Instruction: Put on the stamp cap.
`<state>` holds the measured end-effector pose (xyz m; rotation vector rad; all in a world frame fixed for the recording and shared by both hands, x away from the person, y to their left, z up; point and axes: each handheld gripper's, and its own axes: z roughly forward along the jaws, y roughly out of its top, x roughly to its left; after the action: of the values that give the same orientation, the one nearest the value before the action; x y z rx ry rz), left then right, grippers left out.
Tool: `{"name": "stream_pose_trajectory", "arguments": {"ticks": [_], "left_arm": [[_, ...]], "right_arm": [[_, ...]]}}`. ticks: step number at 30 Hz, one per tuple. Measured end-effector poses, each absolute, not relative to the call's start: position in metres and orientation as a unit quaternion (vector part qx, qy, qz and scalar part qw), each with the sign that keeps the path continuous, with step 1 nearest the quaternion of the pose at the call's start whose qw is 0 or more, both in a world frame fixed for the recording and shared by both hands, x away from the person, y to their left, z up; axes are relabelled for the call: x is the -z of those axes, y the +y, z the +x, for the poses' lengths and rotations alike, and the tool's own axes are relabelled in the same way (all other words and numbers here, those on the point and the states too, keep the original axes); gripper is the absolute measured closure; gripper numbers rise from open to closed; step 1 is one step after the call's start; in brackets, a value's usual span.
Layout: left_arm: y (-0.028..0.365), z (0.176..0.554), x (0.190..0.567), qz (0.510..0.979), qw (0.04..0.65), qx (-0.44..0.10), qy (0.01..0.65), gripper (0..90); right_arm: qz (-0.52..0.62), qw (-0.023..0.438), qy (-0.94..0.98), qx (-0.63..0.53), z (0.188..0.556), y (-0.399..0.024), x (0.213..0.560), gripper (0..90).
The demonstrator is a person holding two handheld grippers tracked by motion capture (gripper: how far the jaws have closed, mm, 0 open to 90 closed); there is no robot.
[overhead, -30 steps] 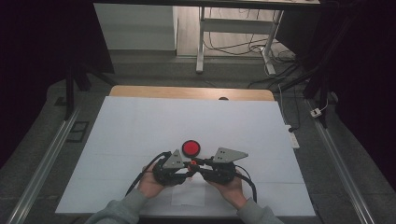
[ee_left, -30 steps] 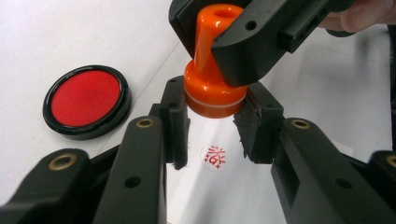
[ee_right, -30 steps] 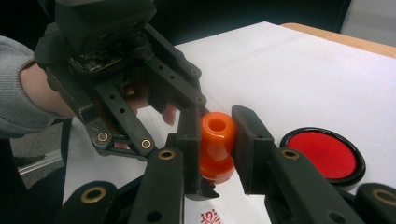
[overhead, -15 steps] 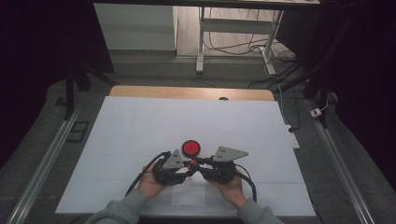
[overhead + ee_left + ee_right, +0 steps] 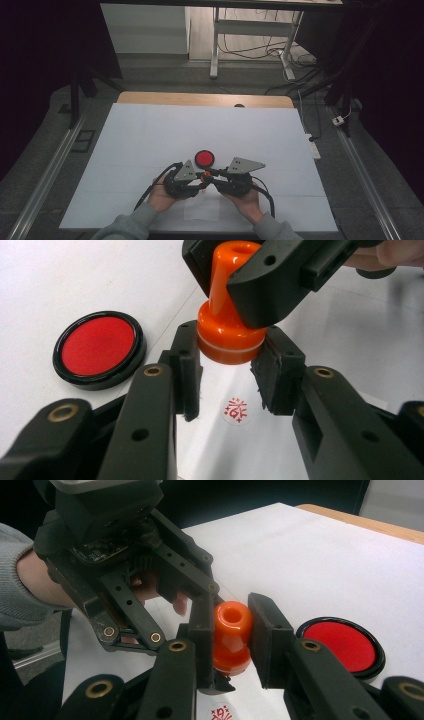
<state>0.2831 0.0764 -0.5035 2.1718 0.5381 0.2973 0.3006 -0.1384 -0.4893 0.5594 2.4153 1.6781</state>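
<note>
So the stamping looks done already: there's a red mark (image 5: 236, 410) printed on the paper (image 5: 201, 210) at the near edge of the counter (image 5: 150, 130). The orange stamp (image 5: 227, 315) is lifted just above it, left hand-held gripper (image 5: 227, 367) clamped on its base, right hand-held gripper (image 5: 231, 630) clenched round the handle. Ink pad (image 5: 204, 158) sits open just beside them. What's left, I'd guess, is setting the stamp down.
</note>
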Motion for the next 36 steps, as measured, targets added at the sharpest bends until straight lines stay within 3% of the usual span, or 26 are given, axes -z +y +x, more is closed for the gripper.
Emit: {"name": "stream_pose_trajectory", "arguments": {"ticks": [3,16,36], "left_arm": [[0.0764,0.2837,0.5042,0.869,0.428,-0.118,0.216,62.3],[0.0761,0.2852,0.5062,0.869,0.423,-0.119,0.227,37.9],[0.0827,0.2811,0.5056,0.871,0.415,-0.123,0.231,29.8]], "right_arm": [[0.186,0.075,0.805,-0.558,0.3007,-0.1386,0.4893,72.0],[0.186,0.077,0.804,-0.560,0.3011,-0.1395,0.4889,72.0],[0.188,0.081,0.802,-0.562,0.3025,-0.1423,0.4869,72.0]]}}
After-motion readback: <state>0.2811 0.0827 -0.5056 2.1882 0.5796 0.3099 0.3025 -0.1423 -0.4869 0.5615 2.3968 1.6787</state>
